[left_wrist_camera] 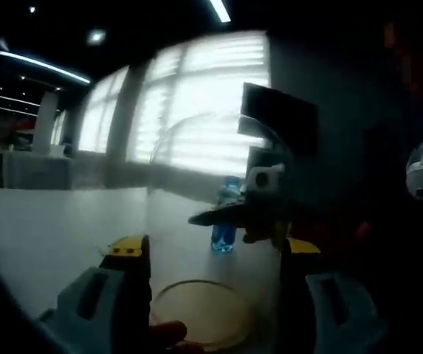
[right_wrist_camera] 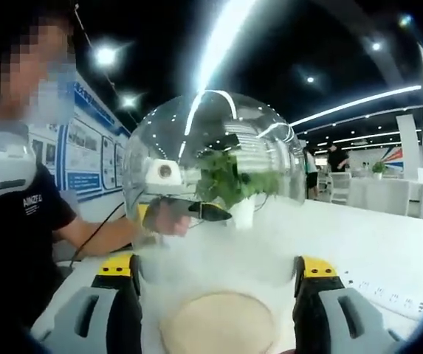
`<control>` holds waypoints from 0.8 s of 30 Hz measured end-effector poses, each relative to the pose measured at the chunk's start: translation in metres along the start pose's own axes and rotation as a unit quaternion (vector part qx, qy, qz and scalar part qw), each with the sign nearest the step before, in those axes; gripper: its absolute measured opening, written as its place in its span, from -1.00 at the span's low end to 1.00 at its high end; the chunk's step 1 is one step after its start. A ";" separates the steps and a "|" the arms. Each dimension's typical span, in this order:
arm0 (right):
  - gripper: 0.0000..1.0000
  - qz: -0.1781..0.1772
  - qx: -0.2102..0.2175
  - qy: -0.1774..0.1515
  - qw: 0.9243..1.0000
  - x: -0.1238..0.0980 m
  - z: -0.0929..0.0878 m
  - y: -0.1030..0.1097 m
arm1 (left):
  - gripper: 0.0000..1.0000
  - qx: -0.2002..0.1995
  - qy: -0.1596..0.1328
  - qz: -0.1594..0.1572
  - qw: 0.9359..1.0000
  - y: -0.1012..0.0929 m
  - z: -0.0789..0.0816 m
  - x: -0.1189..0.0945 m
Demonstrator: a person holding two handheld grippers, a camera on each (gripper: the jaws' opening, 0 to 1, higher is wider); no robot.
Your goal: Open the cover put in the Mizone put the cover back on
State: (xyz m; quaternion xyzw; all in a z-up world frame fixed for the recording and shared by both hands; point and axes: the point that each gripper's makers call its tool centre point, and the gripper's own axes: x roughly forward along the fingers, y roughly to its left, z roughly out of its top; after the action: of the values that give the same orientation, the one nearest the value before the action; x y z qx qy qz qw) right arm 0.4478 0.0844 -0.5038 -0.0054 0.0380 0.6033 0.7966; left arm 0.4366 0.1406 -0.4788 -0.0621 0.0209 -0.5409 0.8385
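A clear dome cover [right_wrist_camera: 215, 184] stands between the jaws of my right gripper [right_wrist_camera: 218, 269], which are shut on its lower sides. A round wooden base [right_wrist_camera: 218, 321] shows low between them. Through the dome I see a green plant in a white pot [right_wrist_camera: 233, 184] and my left gripper [right_wrist_camera: 185, 214] on the far side. In the left gripper view the same cover [left_wrist_camera: 211, 169] spans my left gripper [left_wrist_camera: 215, 254], whose jaws press its sides, with the wooden base [left_wrist_camera: 200, 313] below. The blue Mizone bottle [left_wrist_camera: 224, 221] stands upright on the table beyond, next to my right gripper [left_wrist_camera: 252, 214].
A white table [left_wrist_camera: 56, 236] stretches left toward bright windows. A person in a dark shirt [right_wrist_camera: 19, 221] stands close on the left of the right gripper view. A white power strip [right_wrist_camera: 384, 295] lies on the table to the right. Chairs and people are far behind.
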 end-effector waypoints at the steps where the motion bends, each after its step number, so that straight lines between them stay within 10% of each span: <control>1: 0.55 -0.001 0.002 0.003 1.000 0.000 0.001 0.000 | 0.08 0.002 0.001 0.002 1.000 0.001 0.001 0.000; 24: 0.61 -0.004 -0.021 0.003 1.000 -0.004 0.016 0.008 | 0.07 0.043 0.016 0.012 0.999 -0.007 0.016 -0.001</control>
State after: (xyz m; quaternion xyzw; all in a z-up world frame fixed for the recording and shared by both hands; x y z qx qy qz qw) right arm 0.4398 0.0836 -0.4871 -0.0240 0.0273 0.6005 0.7988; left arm 0.4313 0.1395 -0.4617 -0.0176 0.0115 -0.5319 0.8465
